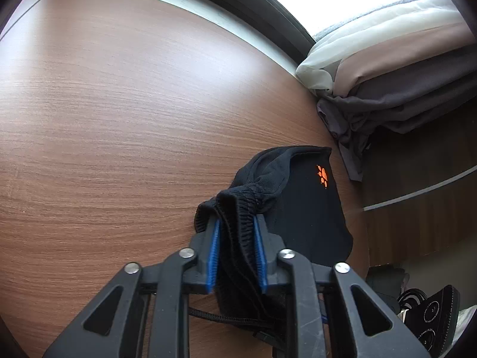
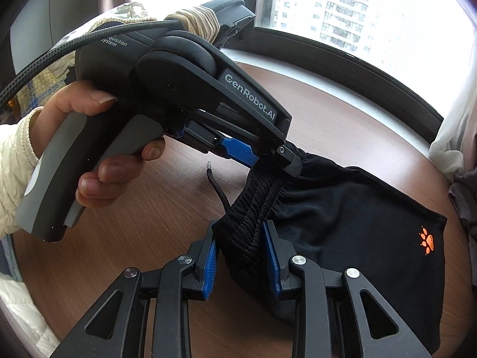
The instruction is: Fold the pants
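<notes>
Black knit pants (image 2: 351, 226) with ribbed elastic waistband and an orange paw print lie bunched at lower right on the grained reddish-brown wood bench (image 1: 119, 113). The left gripper (image 1: 237, 238) and right gripper (image 2: 240, 244), blue ridged pads, each pinch the waistband.

Pants (image 2: 342, 208): black, orange paw print (image 2: 427, 240). Worktop (image 1: 119, 119): reddish-brown woodgrain. Fingers (image 1: 213, 256): black, blue ribbed pads. Curtains (image 1: 402, 68): white, pink, grey.
</notes>
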`<move>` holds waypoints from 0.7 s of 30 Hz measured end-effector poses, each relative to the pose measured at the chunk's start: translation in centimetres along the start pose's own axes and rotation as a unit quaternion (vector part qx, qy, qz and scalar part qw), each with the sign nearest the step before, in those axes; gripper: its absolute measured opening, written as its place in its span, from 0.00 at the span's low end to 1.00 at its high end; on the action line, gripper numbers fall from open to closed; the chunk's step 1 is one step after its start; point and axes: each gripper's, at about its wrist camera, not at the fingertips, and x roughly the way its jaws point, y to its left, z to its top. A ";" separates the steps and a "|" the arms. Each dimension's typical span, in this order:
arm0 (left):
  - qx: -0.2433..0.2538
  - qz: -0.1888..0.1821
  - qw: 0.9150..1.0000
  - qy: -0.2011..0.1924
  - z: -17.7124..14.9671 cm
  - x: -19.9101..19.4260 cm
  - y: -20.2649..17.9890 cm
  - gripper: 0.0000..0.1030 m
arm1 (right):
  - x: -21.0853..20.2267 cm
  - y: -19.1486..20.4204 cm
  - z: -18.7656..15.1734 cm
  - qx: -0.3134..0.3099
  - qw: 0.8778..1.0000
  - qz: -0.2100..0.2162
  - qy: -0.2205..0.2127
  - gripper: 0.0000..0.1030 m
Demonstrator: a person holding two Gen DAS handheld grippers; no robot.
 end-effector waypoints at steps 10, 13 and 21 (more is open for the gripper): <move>0.044 0.070 0.996 -0.020 0.5 -3.2 -4.9 0.16 | -3.0 -1.2 0.8 0.036 0.999 0.015 -0.028 0.29; 0.080 0.098 0.992 -0.024 0.9 -4.2 -7.4 0.16 | -4.7 -1.4 1.1 0.048 0.997 0.015 -0.051 0.29; 0.140 0.147 0.979 -0.032 1.6 -4.3 -13.4 0.16 | -8.2 -3.5 0.5 0.099 0.990 0.002 -0.101 0.29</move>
